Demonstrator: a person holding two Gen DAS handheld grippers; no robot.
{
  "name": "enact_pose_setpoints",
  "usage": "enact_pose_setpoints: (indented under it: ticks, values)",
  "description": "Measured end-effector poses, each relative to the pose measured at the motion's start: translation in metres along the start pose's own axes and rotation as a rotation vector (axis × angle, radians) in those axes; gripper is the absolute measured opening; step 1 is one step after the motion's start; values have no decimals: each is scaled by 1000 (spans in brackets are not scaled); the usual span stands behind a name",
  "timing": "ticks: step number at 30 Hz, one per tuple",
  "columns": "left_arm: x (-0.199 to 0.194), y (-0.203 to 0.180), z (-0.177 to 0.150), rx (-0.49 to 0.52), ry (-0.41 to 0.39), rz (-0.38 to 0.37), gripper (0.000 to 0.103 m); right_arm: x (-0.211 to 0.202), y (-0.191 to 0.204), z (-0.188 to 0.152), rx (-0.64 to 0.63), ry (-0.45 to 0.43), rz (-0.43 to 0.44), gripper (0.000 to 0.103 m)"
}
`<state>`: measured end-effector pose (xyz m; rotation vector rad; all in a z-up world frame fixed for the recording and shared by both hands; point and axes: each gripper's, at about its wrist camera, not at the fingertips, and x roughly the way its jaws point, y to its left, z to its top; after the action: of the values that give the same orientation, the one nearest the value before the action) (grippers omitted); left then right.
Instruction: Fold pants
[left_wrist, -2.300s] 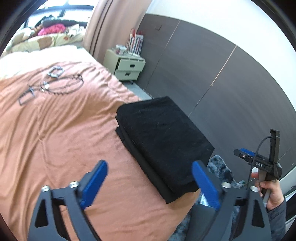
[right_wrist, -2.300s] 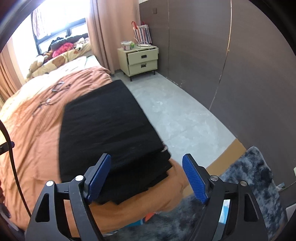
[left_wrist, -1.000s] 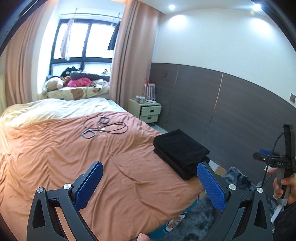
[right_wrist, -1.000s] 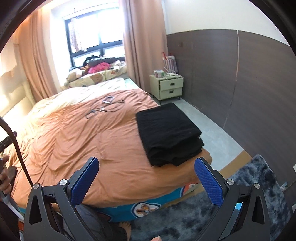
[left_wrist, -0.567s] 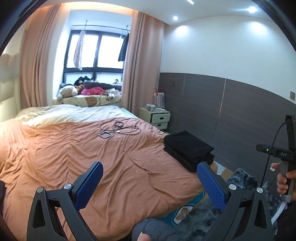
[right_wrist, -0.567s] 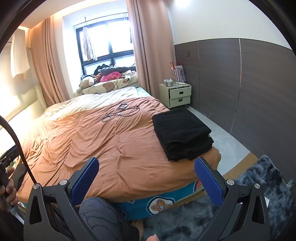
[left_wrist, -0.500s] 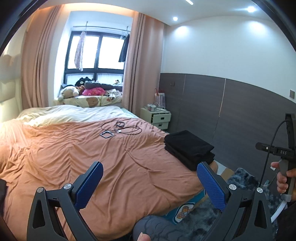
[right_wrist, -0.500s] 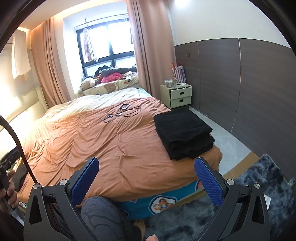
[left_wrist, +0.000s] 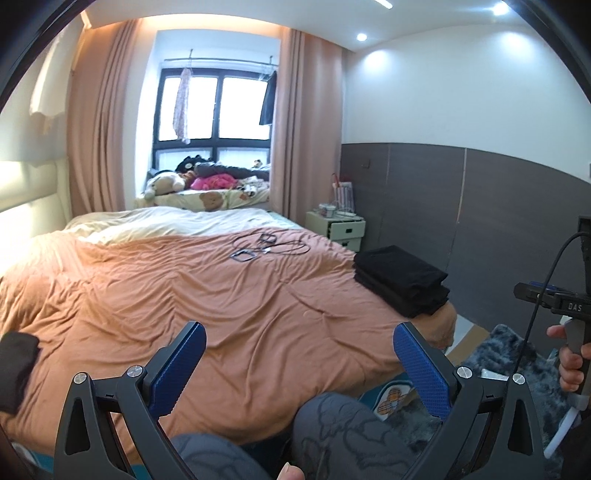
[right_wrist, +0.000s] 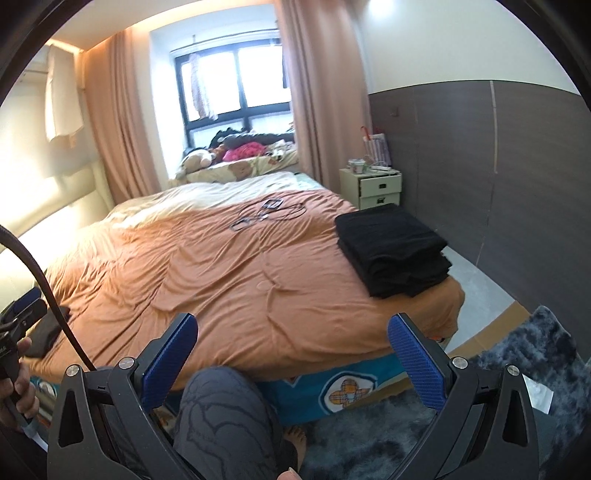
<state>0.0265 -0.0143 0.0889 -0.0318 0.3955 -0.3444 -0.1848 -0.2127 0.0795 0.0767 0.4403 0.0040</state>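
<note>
The black pants (left_wrist: 400, 280), folded into a neat rectangular stack of several layers, lie at the right-hand corner of the wide bed covered with a wrinkled orange-brown quilt (left_wrist: 207, 295), close to the foot edge and the side nearest the dark panelled wall (left_wrist: 480, 206). In the right wrist view the same stack (right_wrist: 393, 249) sits flat, its thick layered edge facing the camera.

The left gripper (left_wrist: 297, 365), black-framed with blue ribbed pads, is held over the foot of the bed with its fingers (left_wrist: 181, 363) spread wide and nothing between them. The right gripper (right_wrist: 293, 360) looks the same: its fingers (right_wrist: 415, 363) are wide apart and hold nothing. Both are well apart from the pants.

The person's knees in grey patterned trousers (right_wrist: 221, 417) show below the grippers, and a bare foot (right_wrist: 295, 441) rests on the shaggy dark grey rug (right_wrist: 517, 365). A hand (left_wrist: 570, 365) gripping the other handle appears at the right edge of the left wrist view.

A tangle of thin black cables with small square frames (left_wrist: 267, 247) lies mid-bed toward the pillows. A pale green bedside cabinet (right_wrist: 375, 188) stands by the wall, and another dark garment (left_wrist: 14, 369) sits at the bed's left edge.
</note>
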Motion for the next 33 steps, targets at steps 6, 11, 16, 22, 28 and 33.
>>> enact_pose_setpoints:
  ticks: [6, 11, 16, 22, 28, 33]
  values:
    - [-9, 9, -19, -13, -1, 39, 102, 15, 10, -15, -7, 25, 18, 103]
    - [-13, 14, -34, -29, 17, 40, 103, 24, 14, -21, -17, 30, 2, 103]
    - [-13, 18, -46, -52, 29, 63, 102, 26, 26, -30, -5, 34, -7, 103]
    - [-12, 16, -55, -53, 43, 61, 102, 30, 40, -37, 10, 62, -40, 103]
    - [-10, 17, -60, -44, 54, 61, 102, 26, 49, -35, 1, 54, -51, 103]
    - [-9, 19, -63, -56, 63, 64, 103, 27, 57, -38, -26, 57, -59, 103]
